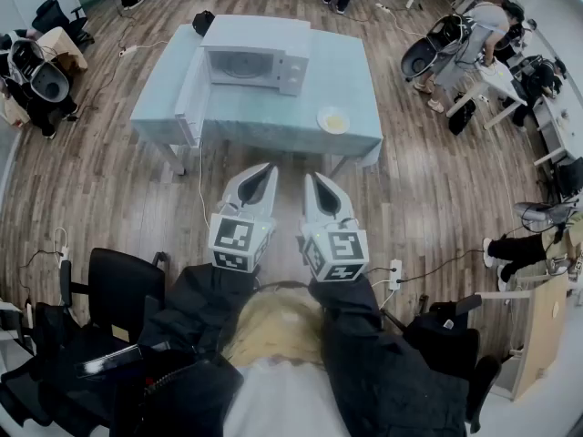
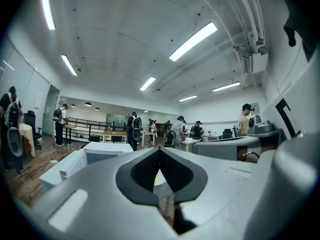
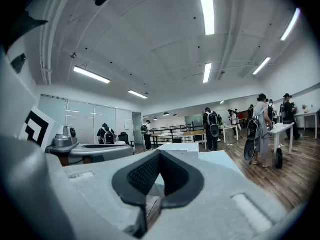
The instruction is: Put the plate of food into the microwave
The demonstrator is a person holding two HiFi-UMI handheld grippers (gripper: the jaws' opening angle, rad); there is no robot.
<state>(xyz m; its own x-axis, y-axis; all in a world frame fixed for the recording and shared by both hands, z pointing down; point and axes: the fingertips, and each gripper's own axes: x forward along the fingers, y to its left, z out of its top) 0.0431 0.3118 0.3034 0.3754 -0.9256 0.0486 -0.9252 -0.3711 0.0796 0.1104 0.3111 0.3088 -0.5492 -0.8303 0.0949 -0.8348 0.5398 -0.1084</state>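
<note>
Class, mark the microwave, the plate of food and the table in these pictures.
microwave (image 1: 241,65), head view, on its door window.
plate of food (image 1: 322,120), head view, on its left rim.
table (image 1: 351,76), head view, on bare blue top right of the microwave.

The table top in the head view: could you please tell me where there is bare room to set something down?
Bare cloth lies on the table to the right of the microwave, behind the plate; along the front edge left of the plate; and at the left end, beyond the microwave's door. The middle back is taken by the microwave.
</note>
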